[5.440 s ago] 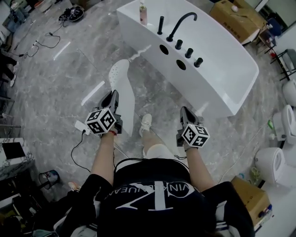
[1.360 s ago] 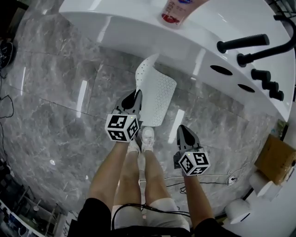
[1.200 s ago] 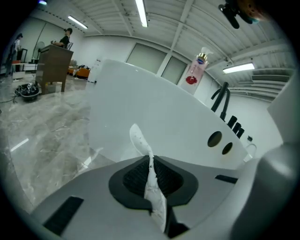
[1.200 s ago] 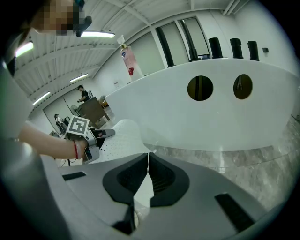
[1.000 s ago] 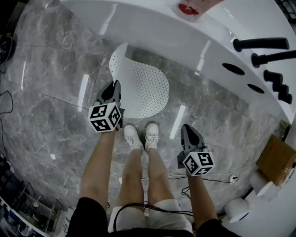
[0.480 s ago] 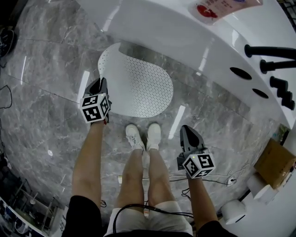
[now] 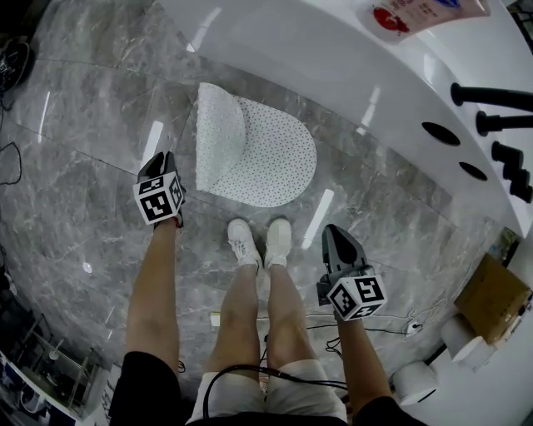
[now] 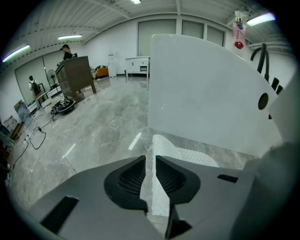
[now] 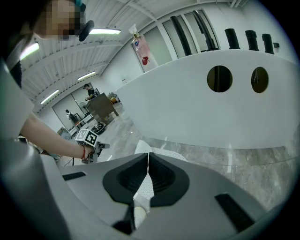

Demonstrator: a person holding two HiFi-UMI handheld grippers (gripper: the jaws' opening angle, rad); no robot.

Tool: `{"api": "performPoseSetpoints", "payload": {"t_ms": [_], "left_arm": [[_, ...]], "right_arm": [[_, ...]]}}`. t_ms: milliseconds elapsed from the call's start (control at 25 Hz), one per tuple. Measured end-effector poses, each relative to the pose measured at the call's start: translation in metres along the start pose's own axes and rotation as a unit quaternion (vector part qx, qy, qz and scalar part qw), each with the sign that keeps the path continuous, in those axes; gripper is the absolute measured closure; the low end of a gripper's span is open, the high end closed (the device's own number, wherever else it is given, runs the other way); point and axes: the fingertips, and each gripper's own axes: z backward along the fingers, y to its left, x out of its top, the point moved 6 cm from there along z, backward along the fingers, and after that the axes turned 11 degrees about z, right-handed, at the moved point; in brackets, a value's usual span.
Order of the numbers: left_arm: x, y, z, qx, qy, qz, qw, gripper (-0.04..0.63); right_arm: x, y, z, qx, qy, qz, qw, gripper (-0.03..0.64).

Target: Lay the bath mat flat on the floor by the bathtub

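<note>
The white dotted bath mat [image 7: 275, 158] lies on the grey marble floor against the white bathtub [image 7: 333, 58]; its left part is folded over onto itself. My left gripper [image 7: 158, 160] is to the left of the mat and apart from it. Its jaws are opening, and in the left gripper view the left gripper [image 8: 150, 157] shows a narrow gap with the mat [image 8: 185, 152] on the floor beyond. My right gripper [image 7: 333, 233] hovers right of the person's shoes, shut and holding nothing. The right gripper view shows the right gripper [image 9: 148, 154], the mat [image 9: 140, 147] and the tub wall [image 9: 211, 112].
The person's white shoes [image 7: 260, 241] stand just below the mat. Black tap fittings [image 7: 500, 91] and a bottle [image 7: 416, 12] sit on the tub rim. A cardboard box [image 7: 498, 299] and a cable [image 7: 391, 329] lie at the lower right.
My left gripper moved left and let the mat's edge go. The mat went from lifted to lying on the floor, and its left part then flopped over. The right gripper barely moved.
</note>
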Motion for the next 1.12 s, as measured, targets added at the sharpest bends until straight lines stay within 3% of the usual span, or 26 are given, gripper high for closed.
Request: {"api": "performPoseSetpoints", "payload": {"t_ms": [240, 400, 720, 800, 1120], "left_arm": [[-0.017, -0.008, 0.005, -0.013, 0.006, 0.027, 0.9995, 0.518], [-0.053, -0.023, -0.010, -0.051, 0.017, 0.039, 0.9978, 0.508], [-0.125, -0.091, -0.095, -0.169, 0.032, -0.074, 0.9824, 0.336], [-0.140, -0.101, -0.120, -0.178, 0.030, -0.082, 0.9802, 0.304], [-0.170, -0.125, -0.208, -0.162, 0.004, -0.132, 0.9779, 0.319]], "right_arm": [[0.004, 0.006, -0.002, 0.011, -0.001, 0.011, 1.000, 0.591], [-0.003, 0.003, -0.013, 0.018, -0.006, 0.020, 1.000, 0.591], [-0.057, -0.018, -0.083, 0.055, -0.016, 0.059, 0.997, 0.591], [-0.074, -0.027, -0.100, 0.057, -0.022, 0.060, 0.996, 0.591], [-0.135, -0.067, -0.164, 0.046, -0.049, 0.043, 0.997, 0.591]]}}
